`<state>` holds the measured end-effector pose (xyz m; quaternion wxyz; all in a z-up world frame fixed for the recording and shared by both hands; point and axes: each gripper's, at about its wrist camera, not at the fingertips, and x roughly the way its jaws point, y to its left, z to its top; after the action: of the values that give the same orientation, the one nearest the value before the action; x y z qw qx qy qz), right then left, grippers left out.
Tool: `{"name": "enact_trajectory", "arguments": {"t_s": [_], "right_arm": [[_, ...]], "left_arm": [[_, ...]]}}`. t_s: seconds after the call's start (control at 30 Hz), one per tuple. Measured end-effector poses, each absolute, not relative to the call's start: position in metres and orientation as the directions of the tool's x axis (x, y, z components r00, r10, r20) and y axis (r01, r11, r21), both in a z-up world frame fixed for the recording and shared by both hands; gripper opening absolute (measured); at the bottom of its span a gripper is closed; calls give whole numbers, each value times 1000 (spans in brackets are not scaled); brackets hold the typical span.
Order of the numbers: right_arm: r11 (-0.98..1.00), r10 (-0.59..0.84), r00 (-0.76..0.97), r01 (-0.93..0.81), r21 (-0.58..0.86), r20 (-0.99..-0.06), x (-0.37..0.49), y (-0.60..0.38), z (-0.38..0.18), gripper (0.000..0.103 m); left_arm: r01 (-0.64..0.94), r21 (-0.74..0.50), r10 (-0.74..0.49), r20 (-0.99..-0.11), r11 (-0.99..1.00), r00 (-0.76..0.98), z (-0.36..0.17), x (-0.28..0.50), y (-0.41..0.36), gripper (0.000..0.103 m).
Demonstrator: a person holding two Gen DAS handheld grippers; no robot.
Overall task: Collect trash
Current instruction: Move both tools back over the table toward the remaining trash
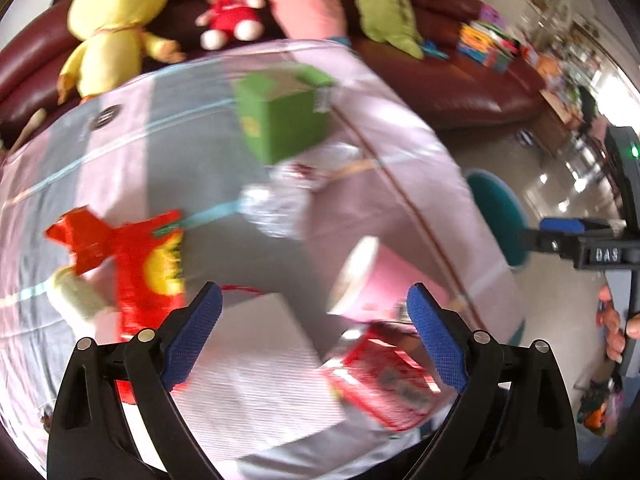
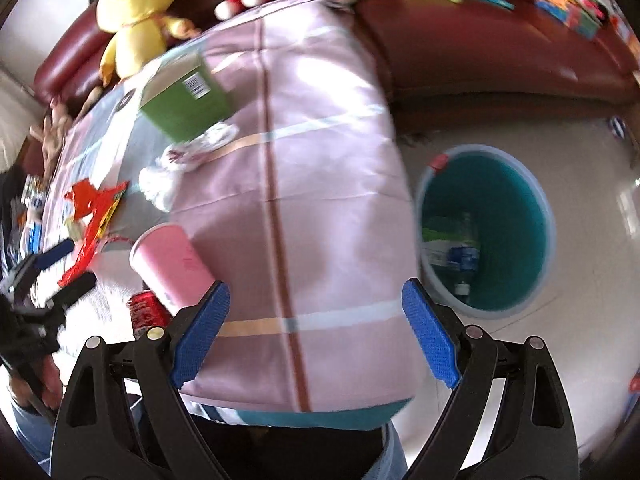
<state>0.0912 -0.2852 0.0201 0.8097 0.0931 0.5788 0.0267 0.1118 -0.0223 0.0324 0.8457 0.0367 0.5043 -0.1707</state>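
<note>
Left wrist: right gripper [image 1: 576,226] lettering, seemingly "DAS".

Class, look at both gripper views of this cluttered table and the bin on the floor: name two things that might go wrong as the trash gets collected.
1. The pink cup lies on its side touching the red can; grabbing one may send the other rolling.
2. The bin sits on the floor beyond the table edge, so a loosely held item could drop short of it.
</note>
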Motion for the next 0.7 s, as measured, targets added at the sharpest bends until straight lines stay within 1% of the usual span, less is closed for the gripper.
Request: {"name": "enact_trajectory", "arguments": {"t_s": [0.27, 0.5, 0.57, 0.7], "right_arm": [[994, 109, 314, -41, 101, -943, 140, -227, 22, 84], [990, 109, 309, -119, 75, -945, 190, -177, 22, 84], [987, 120, 308, -139, 80, -944, 198, -164, 22, 84], [979, 131, 280, -189, 79, -951, 205, -139, 11, 84]], "left_arm": [[178, -159, -223, -867, 971, 446, 23, 141, 51, 94], [96, -148, -176, -867, 984, 466, 14, 163, 92, 94], [51, -136, -143, -864, 989, 482, 13, 162, 110, 94], [-108, -114, -45, -867, 988, 496, 5, 155, 155, 94]]}}
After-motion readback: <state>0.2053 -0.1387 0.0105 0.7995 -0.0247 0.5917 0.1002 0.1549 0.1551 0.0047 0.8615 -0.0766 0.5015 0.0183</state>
